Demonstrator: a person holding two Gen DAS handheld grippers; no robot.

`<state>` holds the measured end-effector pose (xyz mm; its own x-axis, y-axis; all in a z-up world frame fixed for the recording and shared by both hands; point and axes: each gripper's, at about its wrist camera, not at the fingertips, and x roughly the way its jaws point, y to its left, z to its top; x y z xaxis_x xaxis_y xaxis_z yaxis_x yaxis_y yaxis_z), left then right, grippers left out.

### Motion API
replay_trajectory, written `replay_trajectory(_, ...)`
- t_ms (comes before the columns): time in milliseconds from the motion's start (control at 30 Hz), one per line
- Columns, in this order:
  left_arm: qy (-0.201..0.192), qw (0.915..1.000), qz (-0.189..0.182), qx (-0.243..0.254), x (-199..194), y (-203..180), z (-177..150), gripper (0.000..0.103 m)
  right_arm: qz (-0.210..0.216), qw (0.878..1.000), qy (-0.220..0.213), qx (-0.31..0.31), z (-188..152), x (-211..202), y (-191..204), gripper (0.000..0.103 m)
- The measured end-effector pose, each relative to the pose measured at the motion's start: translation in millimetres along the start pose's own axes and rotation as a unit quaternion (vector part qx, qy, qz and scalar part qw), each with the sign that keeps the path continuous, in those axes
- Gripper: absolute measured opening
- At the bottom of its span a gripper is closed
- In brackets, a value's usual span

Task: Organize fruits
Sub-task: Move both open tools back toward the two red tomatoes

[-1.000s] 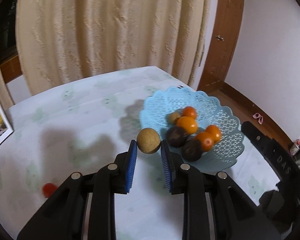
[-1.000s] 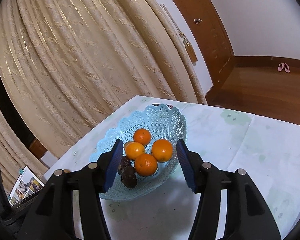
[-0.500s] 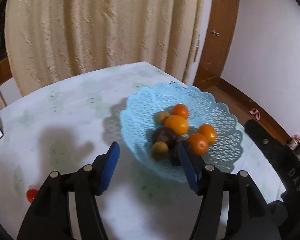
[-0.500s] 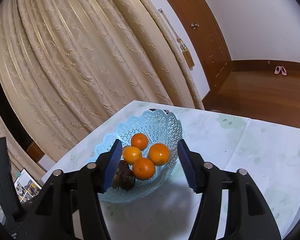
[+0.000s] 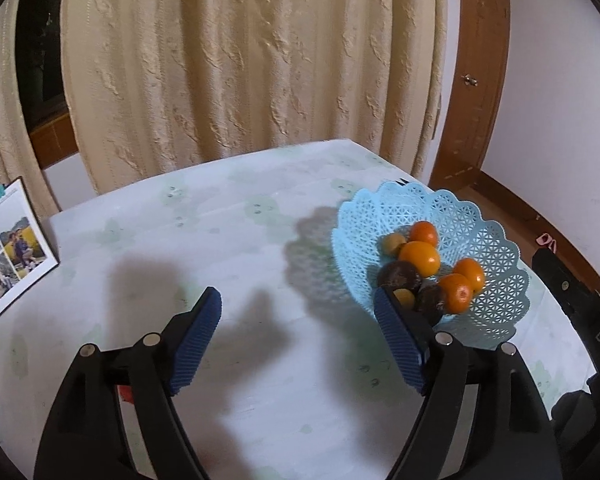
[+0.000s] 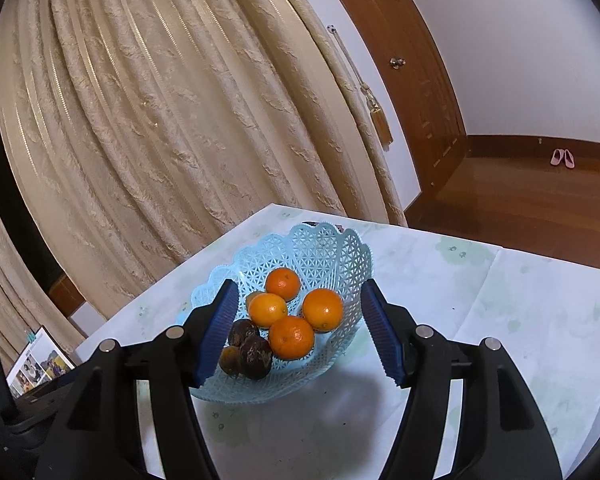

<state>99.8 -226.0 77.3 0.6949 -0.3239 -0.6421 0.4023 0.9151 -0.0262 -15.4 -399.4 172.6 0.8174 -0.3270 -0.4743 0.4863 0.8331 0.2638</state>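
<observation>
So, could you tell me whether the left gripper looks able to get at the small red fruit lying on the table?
Probably yes: the left gripper is empty, its jaws opening, and the red fruit lies on bare tablecloth beside its left finger, partly hidden behind it, away from the basket.

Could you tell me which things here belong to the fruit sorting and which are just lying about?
Job:
blue basket
oranges
dark fruits
small tan fruits
red fruit, mostly hidden behind the left gripper's finger

Lying about:
photo card
curtain
pink slippers

red fruit [image 5: 126, 394]: mostly hidden behind left claw [image 5: 298, 332] | photo sheet [image 5: 8, 248]: cut off
</observation>
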Motion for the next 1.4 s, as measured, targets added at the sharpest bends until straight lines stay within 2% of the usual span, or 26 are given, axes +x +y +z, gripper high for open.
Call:
replay_trajectory(200, -0.008, 0.9998, 0.016, -0.004, -10.4, 12.3, -2.9, 0.080, -0.002, 1.000, -0.003, -0.021, -2.8, -0.5, 7.9, 0.066)
replay_trajectory(333, -0.010, 0.9996, 0.024, -0.009, -15.5, 21.3, -4.6, 0.081, -0.003, 0.999, -0.001, -0.033, -4.5, 1.5, 12.6, 0.070)
replay_trajectory(833, -0.012, 0.9980, 0.053, -0.030, -30.9, 62.1, -16.8, 0.081, 0.008, 0.996, 0.010, -0.085, -16.2, 5.1, 33.4, 0.070)
replay_trajectory(1233, 0.027, 0.9909, 0.067, -0.113, -34.3, 145.7, -41.2, 0.081, 0.051, 0.987, 0.021, -0.150, -32.0, 3.0, 64.7, 0.071)
replay_trajectory(1400, 0.047, 0.9895, 0.059, -0.123, -29.2, 154.9, -55.1, 0.081, 0.083, 0.980, 0.035, -0.178, -41.2, 1.4, 80.3, 0.072)
